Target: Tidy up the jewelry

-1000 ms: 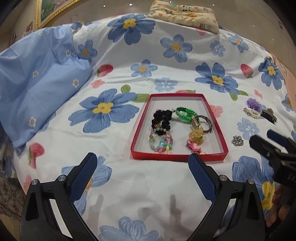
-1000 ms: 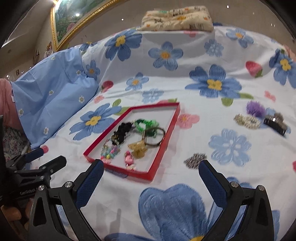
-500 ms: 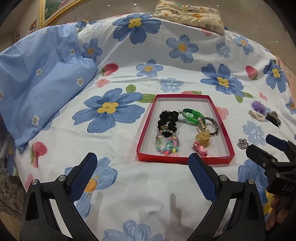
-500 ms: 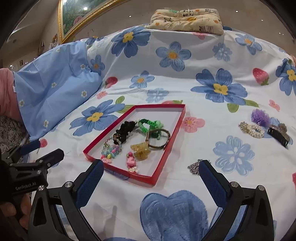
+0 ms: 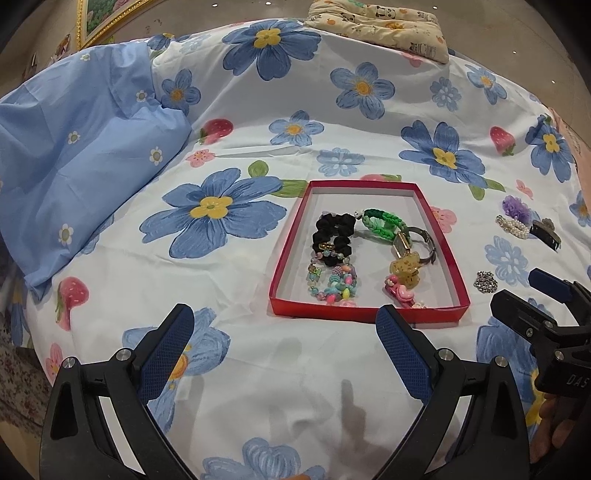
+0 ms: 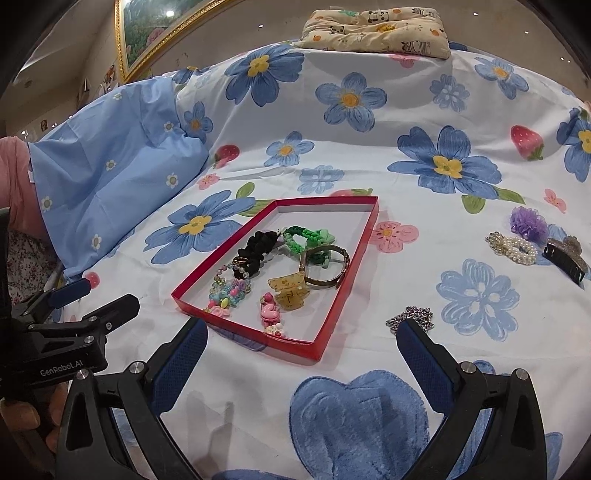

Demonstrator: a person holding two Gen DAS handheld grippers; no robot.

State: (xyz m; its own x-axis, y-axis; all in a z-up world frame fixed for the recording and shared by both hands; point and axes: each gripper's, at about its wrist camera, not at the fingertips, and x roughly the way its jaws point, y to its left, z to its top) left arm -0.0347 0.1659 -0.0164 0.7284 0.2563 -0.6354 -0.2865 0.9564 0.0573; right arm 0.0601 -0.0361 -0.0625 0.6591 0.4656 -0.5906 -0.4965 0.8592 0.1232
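A shallow red tray (image 5: 286,254) (image 6: 345,295) lies on the flowered bedsheet. It holds a black scrunchie (image 5: 330,230), a green braided band (image 5: 382,221), a watch (image 5: 417,242), beaded bracelets (image 5: 334,284), an amber claw clip (image 6: 288,290) and a pink clip (image 6: 269,314). Right of the tray lie a silver chain (image 6: 410,318), a pearl piece (image 6: 513,248), a purple scrunchie (image 6: 528,220) and a dark claw clip (image 6: 565,256). My left gripper (image 5: 284,325) is open and empty, just short of the tray's near edge. My right gripper (image 6: 301,339) is open and empty, its right finger by the chain.
A light blue pillow (image 5: 74,162) lies at the left. A folded panda-print cushion (image 6: 373,27) sits at the far edge of the bed. The left gripper shows in the right wrist view (image 6: 77,299), and the right one in the left wrist view (image 5: 532,295).
Both grippers have drawn back and lifted a little, so the tray and loose pieces sit slightly farther away. Both stay open and empty.
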